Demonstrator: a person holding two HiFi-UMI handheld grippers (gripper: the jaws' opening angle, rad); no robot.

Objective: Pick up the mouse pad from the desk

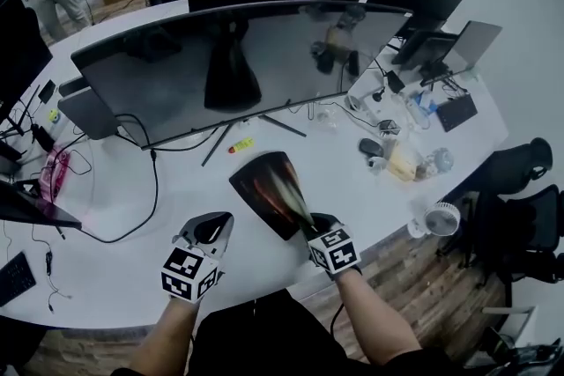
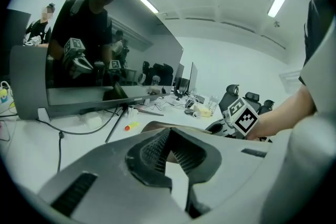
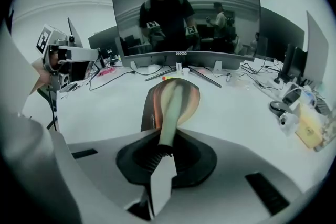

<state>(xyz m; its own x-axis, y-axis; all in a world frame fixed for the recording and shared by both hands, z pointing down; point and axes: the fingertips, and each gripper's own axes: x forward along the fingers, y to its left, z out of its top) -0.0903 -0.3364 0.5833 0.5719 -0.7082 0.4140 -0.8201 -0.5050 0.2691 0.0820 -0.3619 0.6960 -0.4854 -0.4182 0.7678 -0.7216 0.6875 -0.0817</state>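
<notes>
The mouse pad [image 1: 269, 185] is dark with an orange-brown print. It slopes up off the white desk [image 1: 132, 269] in front of the big monitor, its near edge raised and bent. My right gripper [image 1: 310, 229] is shut on that near edge. In the right gripper view the mouse pad [image 3: 173, 99] runs from between the jaws [image 3: 167, 150] out toward the monitor. My left gripper [image 1: 211, 229] hovers to the left of the pad and is apart from it. It is open, with nothing between its ribbed pads [image 2: 168, 139]. The pad's edge [image 2: 157, 126] shows just beyond them.
A wide curved monitor [image 1: 238, 66] stands behind the pad, its stand legs and a black cable [image 1: 154, 189] on the desk. A yellow-red marker [image 1: 241, 145] lies near the stand. At the right are a mouse [image 1: 371, 146], small clutter and a desk fan [image 1: 441, 218]. Office chairs [image 1: 520, 189] stand past the edge.
</notes>
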